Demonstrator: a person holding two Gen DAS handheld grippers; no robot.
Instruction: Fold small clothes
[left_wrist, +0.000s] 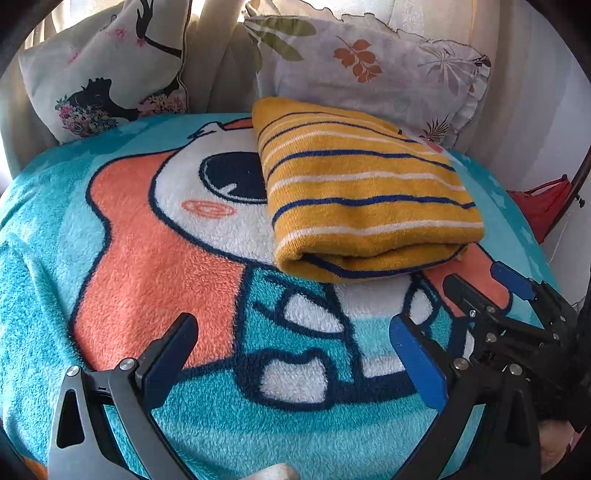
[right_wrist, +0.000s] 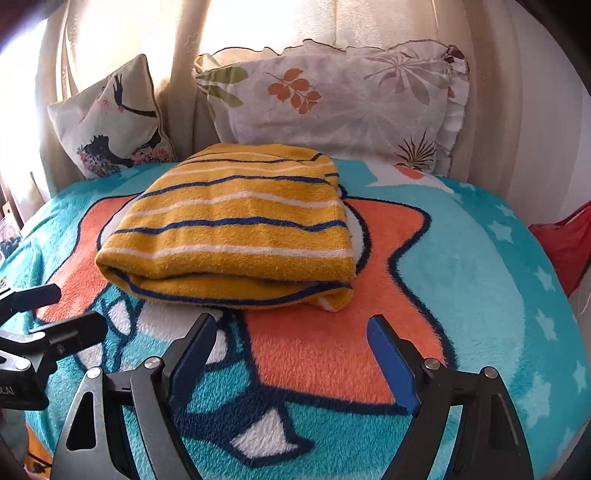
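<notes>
Basically done, by the look of it. Left wrist view: striped yellow garment (left_wrist: 369, 192) lies folded into a thick rectangle on the cartoon blanket (left_wrist: 155, 258), ahead of and to the right of the left gripper (left_wrist: 291, 354). Jaws wide, nothing between them, only blanket under them. Right gripper (left_wrist: 484, 288) shows at right, just beside the garment's near right corner, jaws apart, empty.

Right wrist view: same folded garment (right_wrist: 236, 229) sits ahead of the right gripper (right_wrist: 291, 354), slightly left of centre, near but apart. Jaws wide, empty. Left gripper (right_wrist: 62, 310) pokes in at far left, near the garment's near left corner, open. Folded edge faces the tongs; layers stacked, a loose end possibly sticking out at the near right corner, hard to tell.

Remaining, I judge: at most a tidy-up or one more fold. No other clothes in view.
</notes>
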